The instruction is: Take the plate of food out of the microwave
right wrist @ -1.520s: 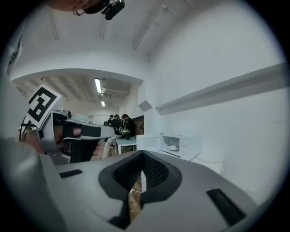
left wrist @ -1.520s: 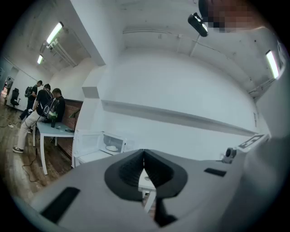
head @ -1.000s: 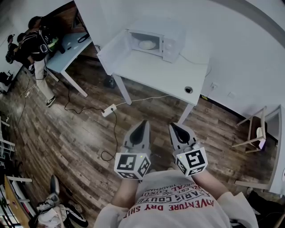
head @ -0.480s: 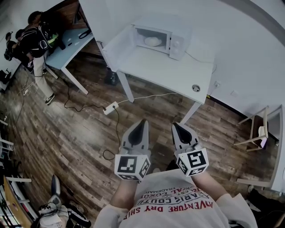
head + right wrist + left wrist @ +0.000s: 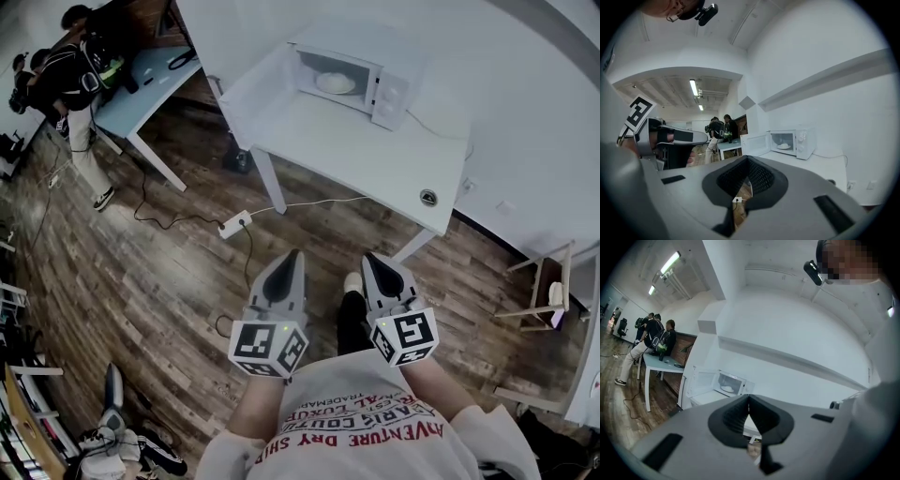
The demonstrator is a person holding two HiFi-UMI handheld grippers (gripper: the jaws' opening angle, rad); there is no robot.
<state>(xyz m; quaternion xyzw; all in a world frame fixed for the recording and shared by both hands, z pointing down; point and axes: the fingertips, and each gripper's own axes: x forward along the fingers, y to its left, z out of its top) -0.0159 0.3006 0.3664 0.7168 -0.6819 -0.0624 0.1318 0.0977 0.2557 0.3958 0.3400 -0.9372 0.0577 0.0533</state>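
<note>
A white microwave point(image 5: 361, 67) stands at the far side of a white table point(image 5: 375, 155), its door point(image 5: 258, 82) swung open to the left. Inside lies a plate of pale food point(image 5: 336, 82), also visible in the left gripper view point(image 5: 726, 389) and the right gripper view point(image 5: 783, 146). My left gripper point(image 5: 292, 259) and right gripper point(image 5: 375, 265) hang side by side over the wooden floor, well short of the table. Both are shut with nothing between the jaws. They point toward the microwave point(image 5: 794, 142).
A power strip point(image 5: 234, 225) with cables lies on the floor in front of the table's left leg. People stand at a blue table point(image 5: 141, 89) at the far left. A wooden stool point(image 5: 548, 291) stands at the right, and clutter point(image 5: 112, 441) lies at the bottom left.
The table and microwave have drawn nearer and shifted right and down in the head view. Both grippers keep their place in front of the body, still shut.
</note>
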